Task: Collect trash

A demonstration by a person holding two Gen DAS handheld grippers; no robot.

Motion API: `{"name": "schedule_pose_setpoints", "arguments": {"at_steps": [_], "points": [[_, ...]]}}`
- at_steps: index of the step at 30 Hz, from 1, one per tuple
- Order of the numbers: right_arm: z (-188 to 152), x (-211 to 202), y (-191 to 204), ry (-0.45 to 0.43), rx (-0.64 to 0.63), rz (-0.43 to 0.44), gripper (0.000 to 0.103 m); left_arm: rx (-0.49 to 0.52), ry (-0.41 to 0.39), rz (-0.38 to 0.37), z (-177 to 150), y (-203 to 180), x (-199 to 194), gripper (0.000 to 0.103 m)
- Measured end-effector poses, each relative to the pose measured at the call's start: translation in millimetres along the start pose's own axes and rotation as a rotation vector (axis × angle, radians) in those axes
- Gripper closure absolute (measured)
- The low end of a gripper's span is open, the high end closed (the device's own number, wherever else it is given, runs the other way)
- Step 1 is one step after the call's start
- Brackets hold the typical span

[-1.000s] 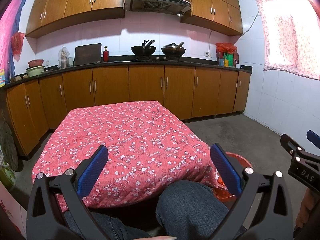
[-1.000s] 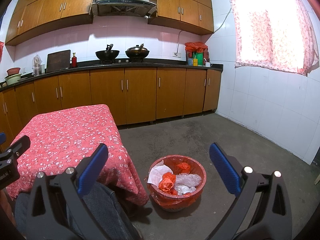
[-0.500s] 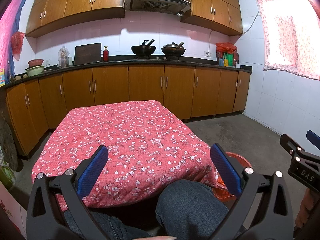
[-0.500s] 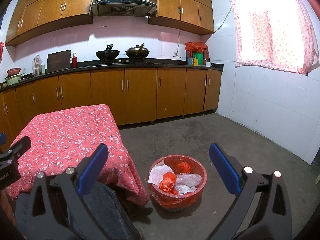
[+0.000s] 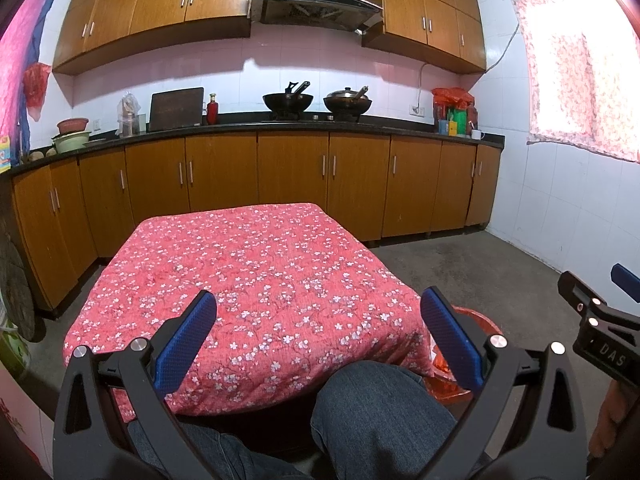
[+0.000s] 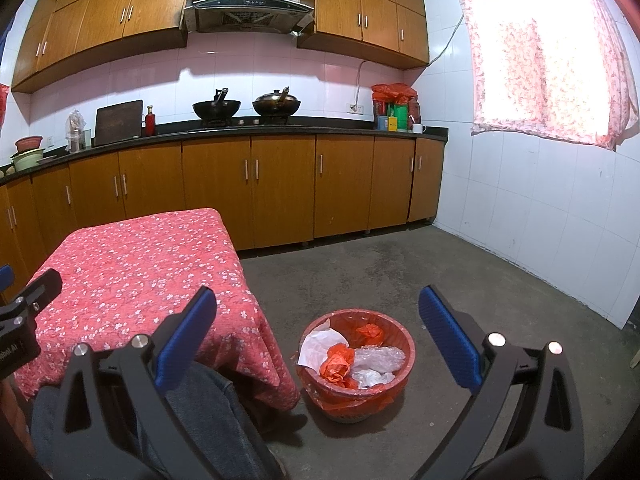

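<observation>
A red basket lined with an orange bag stands on the floor right of the table. It holds white paper, crumpled orange plastic and clear plastic wrap. My right gripper is open and empty, held above the basket. My left gripper is open and empty, above the near edge of the table with the red floral cloth. The basket's rim shows behind the left gripper's right finger. No loose trash shows on the cloth.
The person's jeans-clad knees sit under the table's near edge. Wooden cabinets and a black counter with two woks line the far wall. A white tiled wall with a curtained window is on the right. Grey concrete floor lies around the basket.
</observation>
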State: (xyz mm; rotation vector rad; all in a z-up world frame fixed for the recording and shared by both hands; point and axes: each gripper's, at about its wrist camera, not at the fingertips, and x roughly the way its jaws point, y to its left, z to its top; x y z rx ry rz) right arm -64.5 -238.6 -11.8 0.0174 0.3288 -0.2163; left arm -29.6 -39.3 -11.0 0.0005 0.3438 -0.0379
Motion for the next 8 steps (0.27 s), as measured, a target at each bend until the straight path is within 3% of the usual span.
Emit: {"name": "schedule_pose_setpoints", "arguments": {"at_steps": [8], "points": [[-0.8, 0.0, 1.8, 0.001, 0.001, 0.001, 0.004, -0.003, 0.003, 0.000, -2.4, -1.8, -0.8, 0.002]]}}
